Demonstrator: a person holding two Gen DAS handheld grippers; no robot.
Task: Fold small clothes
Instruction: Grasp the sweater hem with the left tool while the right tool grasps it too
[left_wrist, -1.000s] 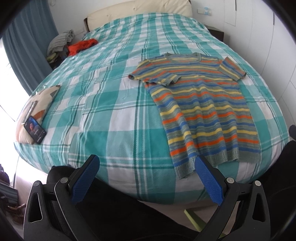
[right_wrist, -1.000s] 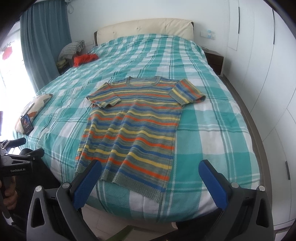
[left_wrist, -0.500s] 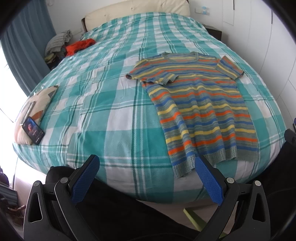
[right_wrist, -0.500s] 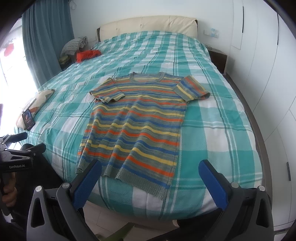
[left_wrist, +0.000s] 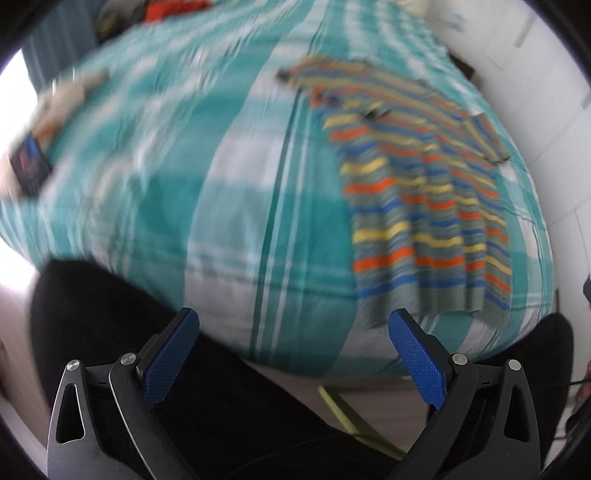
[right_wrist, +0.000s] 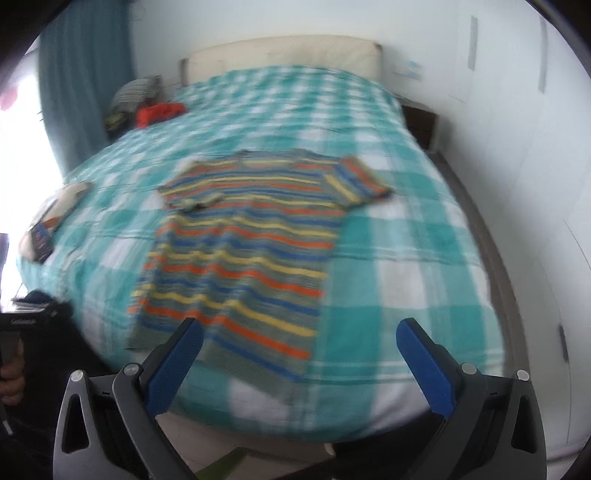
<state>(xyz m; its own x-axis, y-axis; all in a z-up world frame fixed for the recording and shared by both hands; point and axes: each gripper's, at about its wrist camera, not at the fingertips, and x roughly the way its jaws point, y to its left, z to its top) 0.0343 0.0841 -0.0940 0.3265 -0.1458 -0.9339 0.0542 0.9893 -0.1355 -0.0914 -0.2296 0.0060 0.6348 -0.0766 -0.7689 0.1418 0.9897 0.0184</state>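
Note:
A small striped knit T-shirt (right_wrist: 247, 251), in orange, yellow, blue and grey, lies flat on the teal plaid bed (right_wrist: 406, 229), hem toward me and neck toward the headboard. It shows at the right in the left wrist view (left_wrist: 424, 206). My left gripper (left_wrist: 293, 325) is open and empty, off the bed's near edge, left of the hem. My right gripper (right_wrist: 299, 334) is open and empty, just above the hem's right part. Both views are motion-blurred.
A phone (right_wrist: 41, 242) lies on a small cushion (right_wrist: 62, 199) at the bed's left edge. A red garment (right_wrist: 159, 112) and striped clothes (right_wrist: 138, 90) sit at the far left. White wardrobes (right_wrist: 535, 147) line the right side. My dark-clothed legs (left_wrist: 147, 350) are below.
Both grippers have moved closer to the bed and lower; the left view swung left and tilted. The shirt has not moved. Both grippers stay open.

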